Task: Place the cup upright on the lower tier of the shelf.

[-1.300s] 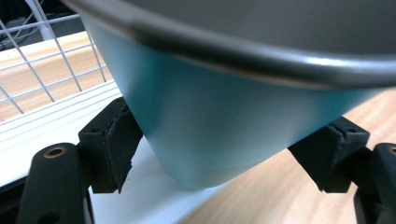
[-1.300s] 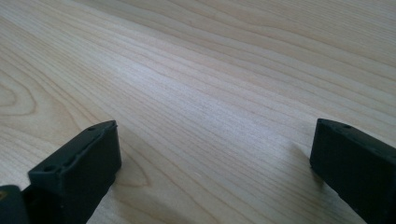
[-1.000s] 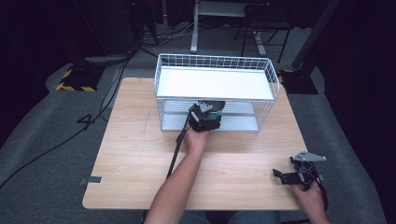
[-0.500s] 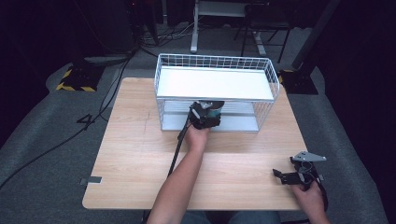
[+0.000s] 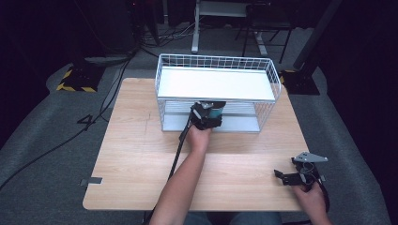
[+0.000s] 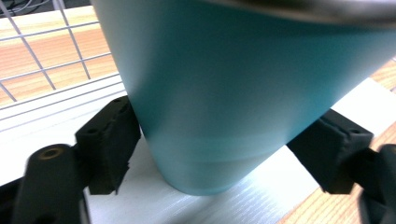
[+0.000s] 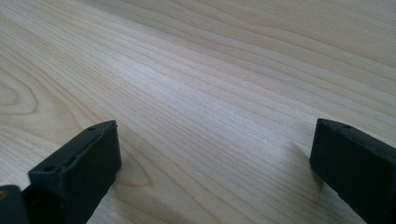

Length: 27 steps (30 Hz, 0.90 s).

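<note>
A teal cup (image 6: pixel 243 84) stands on the white lower shelf (image 6: pixel 261 196) of a wire rack (image 5: pixel 218 63). My left gripper (image 6: pixel 224 135) reaches into the rack's front opening, one black jaw on each side of the cup's base. Its jaws have just been opening, and the pads (image 6: pixel 109 149) sit close beside the cup wall rather than pressing it. From above, the left gripper (image 5: pixel 207 115) and the cup (image 5: pixel 217 112) sit at the shelf's front edge. My right gripper (image 5: pixel 294 172) rests open low over the table (image 5: pixel 131 154) at the front right, with bare wood between its jaws (image 7: pixel 210 163).
The rack's white top shelf (image 5: pixel 216 83) overhangs the left gripper, and wire mesh (image 6: pixel 42 51) closes its sides. A black cable (image 5: pixel 178 147) trails from the left gripper along the forearm. Dark floor and stands surround the table.
The left gripper and the teal cup have edged slightly right at the rack's lower shelf. The right gripper has not moved.
</note>
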Motion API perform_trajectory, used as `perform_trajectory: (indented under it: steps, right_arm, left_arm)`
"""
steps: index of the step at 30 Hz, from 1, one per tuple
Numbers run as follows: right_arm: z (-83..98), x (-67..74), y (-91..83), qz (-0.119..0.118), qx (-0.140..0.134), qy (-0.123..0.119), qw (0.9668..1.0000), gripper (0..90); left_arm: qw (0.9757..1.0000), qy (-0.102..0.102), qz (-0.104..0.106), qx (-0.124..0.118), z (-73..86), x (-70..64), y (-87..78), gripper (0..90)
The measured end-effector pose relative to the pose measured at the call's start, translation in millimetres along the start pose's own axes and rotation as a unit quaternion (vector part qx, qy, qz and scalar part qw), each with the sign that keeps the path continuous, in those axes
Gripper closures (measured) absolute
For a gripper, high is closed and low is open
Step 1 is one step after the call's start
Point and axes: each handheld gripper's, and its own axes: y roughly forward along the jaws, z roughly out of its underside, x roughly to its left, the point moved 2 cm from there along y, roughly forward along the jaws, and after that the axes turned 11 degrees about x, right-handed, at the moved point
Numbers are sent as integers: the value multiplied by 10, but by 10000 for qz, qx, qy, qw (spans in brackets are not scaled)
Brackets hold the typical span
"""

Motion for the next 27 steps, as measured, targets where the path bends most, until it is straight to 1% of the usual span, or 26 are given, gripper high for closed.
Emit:
perform_trajectory:
  steps: [1, 3, 6, 7, 8, 9, 10, 11, 12, 13, 14, 15, 16, 17, 18, 19, 20, 21, 22, 24, 27]
  right_arm:
    - [0, 0, 0, -1, 1, 0, 10000, 23]
    - [0, 0, 0, 0, 0, 0, 10000, 23]
    - [0, 0, 0, -1, 0, -1, 10000, 23]
    - [0, 0, 0, -1, 0, 0, 10000, 23]
    - [0, 0, 0, 0, 0, 1, 10000, 23]
    - [0, 0, 0, -1, 0, 0, 10000, 23]
    - [0, 0, 0, 0, 0, 0, 10000, 23]
    - [0, 0, 0, -1, 1, 1, 10000, 23]
    - [0, 0, 0, 0, 1, 0, 10000, 23]
    - [0, 0, 0, -1, -1, -1, 10000, 23]
    - [0, 0, 0, 0, -1, 0, 10000, 23]
    - [0, 0, 0, -1, 0, 0, 10000, 23]
    - [0, 0, 0, -1, -1, 0, 10000, 23]
    - [0, 0, 0, -1, 0, 1, 10000, 23]
    - [0, 0, 0, -1, -1, 0, 10000, 23]
    - [0, 0, 0, -1, 0, 0, 10000, 23]
    - [0, 0, 0, -3, 0, 1, 10000, 23]
    - [0, 0, 0, -2, 0, 0, 10000, 23]
    - [0, 0, 0, -1, -1, -1, 10000, 23]
    - [0, 0, 0, -2, 0, 0, 10000, 23]
    - [0, 0, 0, -2, 0, 0, 10000, 23]
  left_arm:
    - [10000, -33, 31, 2, 0, 0, -4, 150]
    - [10000, -61, -3, -11, 3, 5, -12, 146]
    - [9999, -89, 4, -57, 11, 26, -49, 86]
    - [9999, -141, -2, -73, 16, 33, -66, 65]
    - [9998, -171, 14, -85, 21, 37, -79, 52]
    - [9998, -159, 31, -86, 32, 47, -105, 48]
    - [9995, -271, -121, -134, 44, 44, -133, 48]
    - [9995, -256, -107, -132, 57, 51, -165, 48]
    - [9996, -236, -28, -154, 64, 53, -183, 46]
    - [9998, -91, 59, -163, 70, 71, -214, 43]
    - [9998, -6, 107, -178, 79, 86, -252, 43]
    - [9997, 38, 159, -207, 90, 95, -289, 43]
    - [9995, -181, 22, -259, 114, 79, -342, 43]
    - [9994, -212, 7, -275, 128, 77, -384, 43]
    - [9994, -182, 27, -295, 135, 84, -411, 43]
    - [9994, -125, 89, -298, 150, 91, -462, 43]
    - [9992, -202, 74, -322, 164, 82, -504, 43]
    - [9995, -142, 82, -279, 173, 92, -546, 44]
    - [9995, -161, 152, -215, 187, 91, -571, 42]
    - [9996, -88, 107, -249, 231, 93, -651, 45]
    - [9996, -35, 153, -249, 305, 94, -785, 51]
